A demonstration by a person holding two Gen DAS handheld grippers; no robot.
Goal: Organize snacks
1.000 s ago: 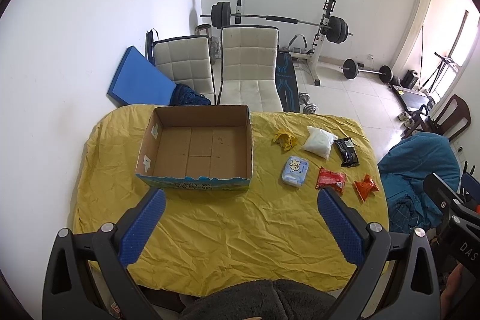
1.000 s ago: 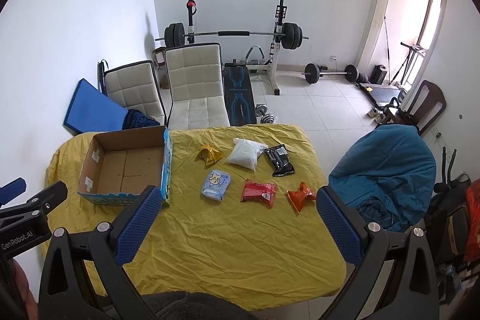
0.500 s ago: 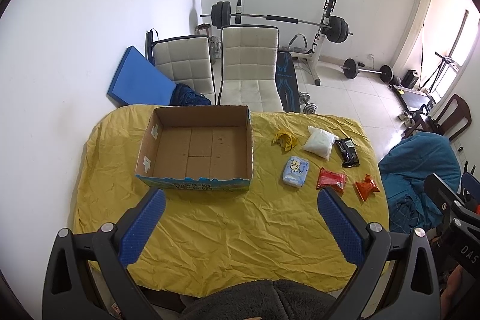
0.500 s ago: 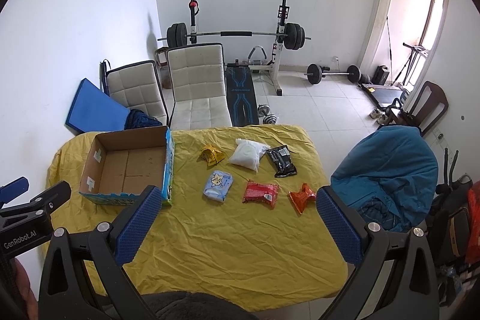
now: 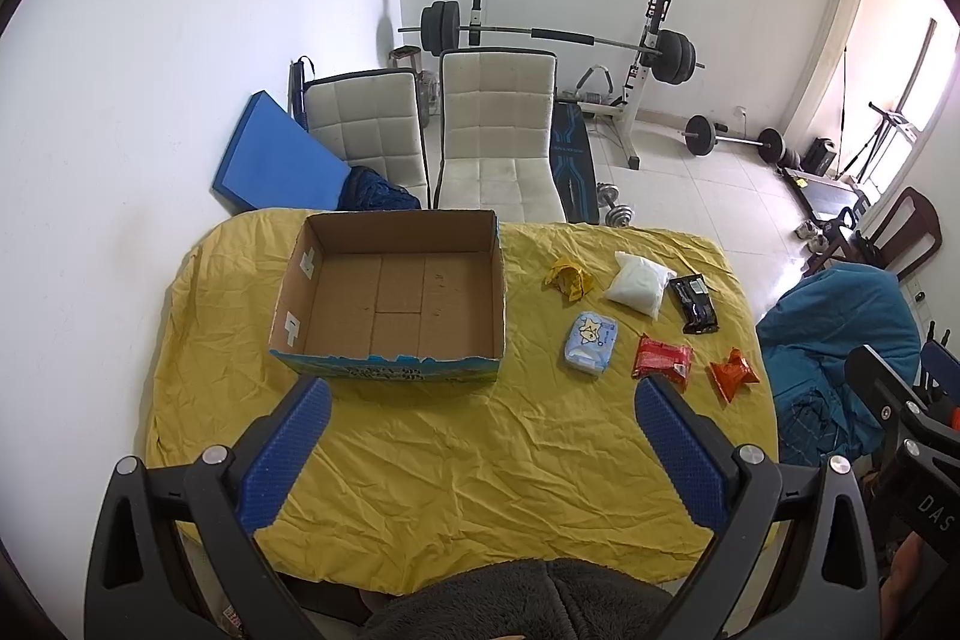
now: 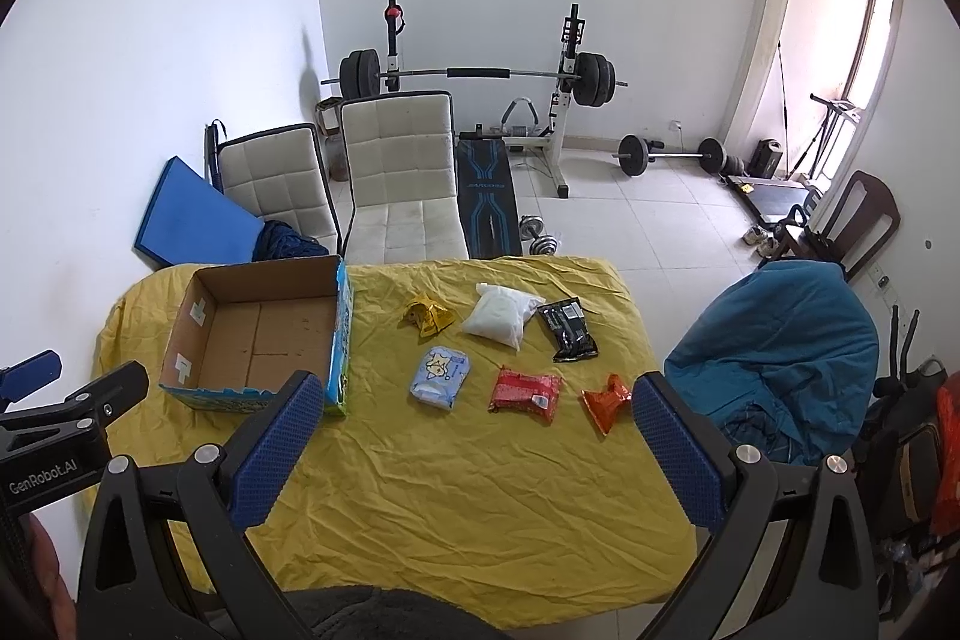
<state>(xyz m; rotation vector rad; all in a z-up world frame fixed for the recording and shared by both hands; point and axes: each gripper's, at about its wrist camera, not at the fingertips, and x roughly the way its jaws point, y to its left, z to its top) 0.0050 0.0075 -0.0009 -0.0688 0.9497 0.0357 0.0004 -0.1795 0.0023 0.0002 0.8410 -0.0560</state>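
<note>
An open cardboard box [image 5: 396,301] [image 6: 258,340] sits empty on the left of the table, which is covered with a yellow cloth [image 5: 450,460] [image 6: 456,490]. To its right lie several snack packs: a yellow one [image 6: 427,317], a white pouch [image 6: 501,321], a black one [image 6: 567,328], a light blue one [image 6: 440,376], a red one [image 6: 525,393] and an orange one [image 6: 607,400]. My left gripper [image 5: 480,451] hovers open above the near table edge, in front of the box. My right gripper [image 6: 474,451] is open too, held high in front of the snacks. Neither holds anything.
Two white chairs [image 5: 498,130] stand behind the table, with a blue mat [image 5: 276,163] against the wall. A barbell rack [image 6: 474,76] and weights fill the back. A chair draped in blue cloth [image 6: 786,334] is at the table's right end.
The right wrist view has shifted slightly, with the table moving a little rightward in frame. The left gripper and all objects are still.
</note>
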